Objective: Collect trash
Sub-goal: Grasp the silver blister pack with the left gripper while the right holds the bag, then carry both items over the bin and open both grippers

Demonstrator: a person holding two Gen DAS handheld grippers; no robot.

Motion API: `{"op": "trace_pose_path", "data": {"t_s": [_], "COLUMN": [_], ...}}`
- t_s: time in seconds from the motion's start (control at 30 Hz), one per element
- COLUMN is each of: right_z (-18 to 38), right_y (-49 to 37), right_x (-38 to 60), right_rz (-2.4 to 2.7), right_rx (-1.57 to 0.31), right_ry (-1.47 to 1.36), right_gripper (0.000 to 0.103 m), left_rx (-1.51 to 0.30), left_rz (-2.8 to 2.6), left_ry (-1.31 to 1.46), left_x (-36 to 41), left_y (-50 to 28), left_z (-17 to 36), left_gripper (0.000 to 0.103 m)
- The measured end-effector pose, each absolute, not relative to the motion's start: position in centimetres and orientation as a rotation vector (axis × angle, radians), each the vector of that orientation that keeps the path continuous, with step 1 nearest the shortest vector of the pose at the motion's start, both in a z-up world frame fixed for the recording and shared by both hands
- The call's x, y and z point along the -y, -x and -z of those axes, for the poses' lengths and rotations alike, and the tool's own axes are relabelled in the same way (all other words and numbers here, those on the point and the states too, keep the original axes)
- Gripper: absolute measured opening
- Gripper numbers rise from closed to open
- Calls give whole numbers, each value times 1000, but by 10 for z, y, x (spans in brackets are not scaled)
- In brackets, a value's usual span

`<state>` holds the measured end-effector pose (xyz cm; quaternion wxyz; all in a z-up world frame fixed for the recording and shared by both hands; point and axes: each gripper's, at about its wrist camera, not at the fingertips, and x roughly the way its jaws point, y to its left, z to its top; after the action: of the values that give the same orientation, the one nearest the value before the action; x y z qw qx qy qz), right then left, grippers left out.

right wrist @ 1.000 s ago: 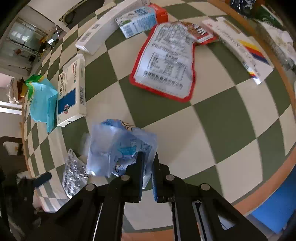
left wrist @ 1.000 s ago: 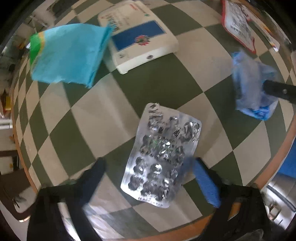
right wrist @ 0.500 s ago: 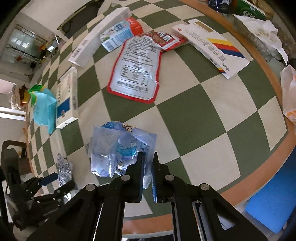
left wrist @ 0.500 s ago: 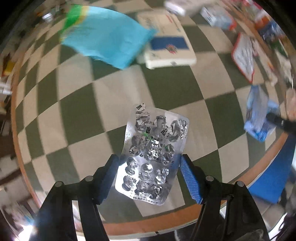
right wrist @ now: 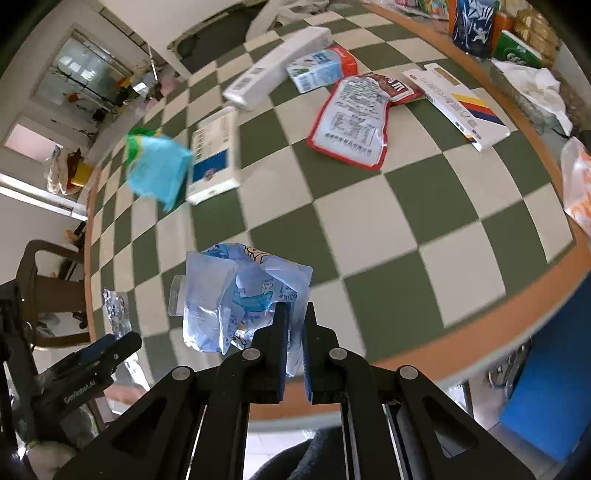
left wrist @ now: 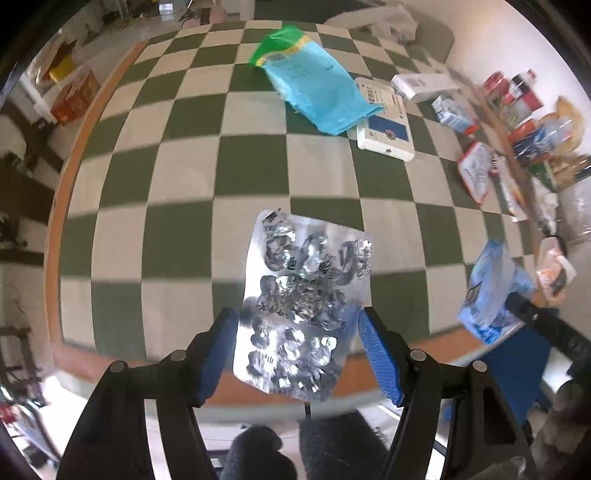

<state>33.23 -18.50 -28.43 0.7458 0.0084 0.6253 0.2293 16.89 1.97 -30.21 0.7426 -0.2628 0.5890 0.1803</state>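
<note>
Surface: your grippers hang over the near edge of a round table (right wrist: 424,236) with a green-and-cream checked top and an orange-brown wooden rim.
Left gripper: your left gripper (left wrist: 299,332) has its blue-padded fingers (left wrist: 376,354) partly closed, pinching a silver blister pack (left wrist: 303,314) by its two side edges; the pack is lifted off the checks and tilts away from you.
Right gripper: your right gripper (right wrist: 294,339) has its fingers pressed nearly together on one corner of a crumpled pale blue plastic wrapper (right wrist: 236,299), which hangs above the table's near edge.
Middle of table: a white medicine box with a blue panel (right wrist: 216,155) lies flat, and a turquoise bag with a green top (right wrist: 157,166) overlaps its far side.
Right of centre: a red-edged white pouch (right wrist: 354,125) lies flat, with a long white carton with coloured stripes (right wrist: 458,103) just beside it toward the rim.
Far side: a long white box (right wrist: 277,66) and a small blue-and-red carton (right wrist: 321,68) lie close together.
Far rim: cans and packets (right wrist: 491,29) crowd the edge by a white tissue heap (right wrist: 532,88).
Room: a dark wooden chair (right wrist: 40,273) stands beside the table; beyond it are pale walls and a bright doorway (right wrist: 85,77) with clutter you could not make out.
Floor: a blue shape (right wrist: 546,398) sits below the near rim.
</note>
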Motion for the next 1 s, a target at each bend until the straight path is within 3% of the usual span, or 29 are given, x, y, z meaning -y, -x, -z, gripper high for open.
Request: {"op": "trace_pose_path", "data": {"t_s": [0.27,0.47,0.6,0.73,0.87,0.9,1.0], "right_z": [281,351,370,343,314,310,307], "right_y": [-205,-122,-106,-135,-186,-201,-235], "right_x": [204,220,227,219,206,205,201], "right_rz": [-500,-448,-399,-395,-366,-350,-310], "right_rx": [-1375,-1522,-1555,-1460,-1339,-1319,-1295], "right_ry": [-35,-55,-108,-135,-133,-138,-135], "right_gripper": [7,7,7,7,7,6,6], "left_rx": [-1289,-1364,-1310,-1272,-1333,-1357,-1403], "left_rz": [-351,-398,-352,-316,-281,-283,-327], "left_ry": [703,766,811,806,769,739,645], "left_x": [12,11,-2,-20,-23,-21,-11], "left_y": [-54,9,-18,-81,-137,-150,-176], "left_z": [314,359,348,340,365,372,373], "left_gripper": [64,63,66,66,66,75,78]}}
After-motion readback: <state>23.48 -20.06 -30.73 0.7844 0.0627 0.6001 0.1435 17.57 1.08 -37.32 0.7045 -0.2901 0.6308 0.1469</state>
